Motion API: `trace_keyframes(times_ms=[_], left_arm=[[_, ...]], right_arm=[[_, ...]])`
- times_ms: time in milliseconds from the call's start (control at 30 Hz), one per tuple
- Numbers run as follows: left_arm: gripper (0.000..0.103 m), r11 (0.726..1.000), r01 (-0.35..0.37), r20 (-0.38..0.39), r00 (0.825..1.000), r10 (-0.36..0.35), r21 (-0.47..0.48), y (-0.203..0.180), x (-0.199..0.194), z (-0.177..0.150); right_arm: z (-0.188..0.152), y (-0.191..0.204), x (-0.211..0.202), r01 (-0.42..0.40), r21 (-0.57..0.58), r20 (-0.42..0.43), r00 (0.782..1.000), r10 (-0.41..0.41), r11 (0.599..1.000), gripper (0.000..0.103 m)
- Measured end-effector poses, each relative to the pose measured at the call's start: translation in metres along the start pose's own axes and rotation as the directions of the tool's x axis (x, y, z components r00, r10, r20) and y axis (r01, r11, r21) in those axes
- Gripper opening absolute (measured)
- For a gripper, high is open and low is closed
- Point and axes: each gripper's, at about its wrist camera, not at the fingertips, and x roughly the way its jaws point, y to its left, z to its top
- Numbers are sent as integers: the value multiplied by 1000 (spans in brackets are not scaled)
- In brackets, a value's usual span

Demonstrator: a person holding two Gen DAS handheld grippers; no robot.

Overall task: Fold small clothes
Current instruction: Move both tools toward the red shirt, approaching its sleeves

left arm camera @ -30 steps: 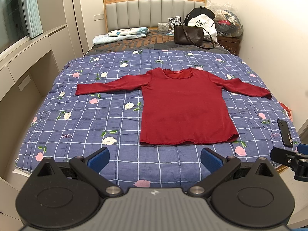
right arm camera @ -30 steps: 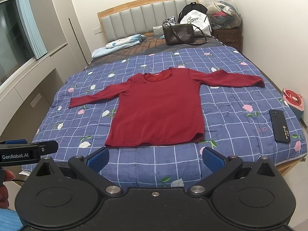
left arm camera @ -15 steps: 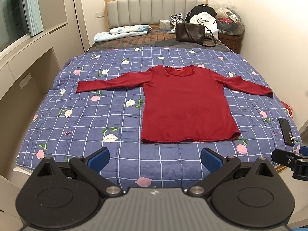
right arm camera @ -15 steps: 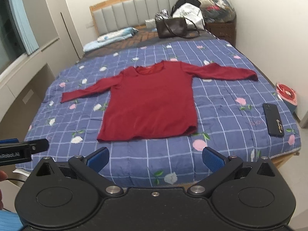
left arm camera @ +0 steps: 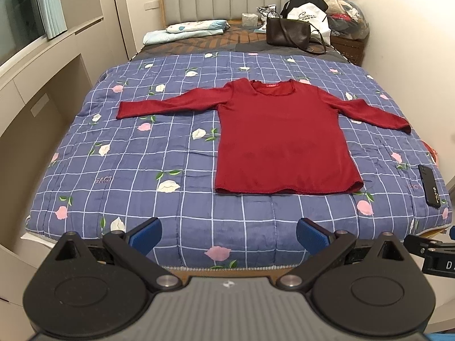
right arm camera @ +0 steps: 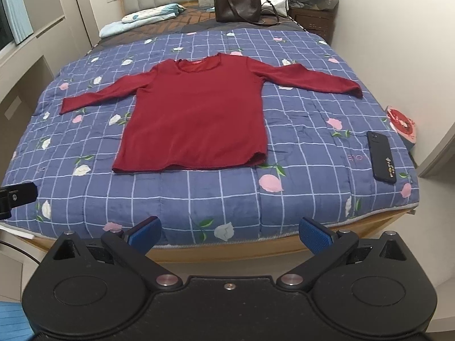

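Above bed foot: left gripper (left arm camera: pixel 229 234), right gripper (right arm camera: pixel 229 234) spread wide, empty.

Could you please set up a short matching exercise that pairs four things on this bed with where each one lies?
Things:
1. red top
2. phone
3. brown handbag
4. folded light-blue bedding

Places:
A. head of the bed, right side
B. spread flat in the middle of the quilt
C. head of the bed, left side
D. near the quilt's right edge, toward the foot

Pairs: 1-B, 2-D, 3-A, 4-C
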Motion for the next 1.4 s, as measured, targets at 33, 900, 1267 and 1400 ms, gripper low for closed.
trace_keyframes(times_ms=[33,900,1267,1400], left_arm=[[103,1000,0,-2,1000,0,3,0,0,0],[103,999,3,-4,1000,-3,36,-4,17,28],[103,995,-22,-25,999,24,99,-52,67,95],[103,994,-26,-28,999,29,103,-80,101,129]], right_arm=[[0,0,0,3,2,-1,1000,-3,1000,103],[20,5,8,-3,18,23,1000,2,1000,103],[71,-47,46,-64,111,152,987,47,992,103],[105,-86,79,-72,157,189,981,42,985,103]])
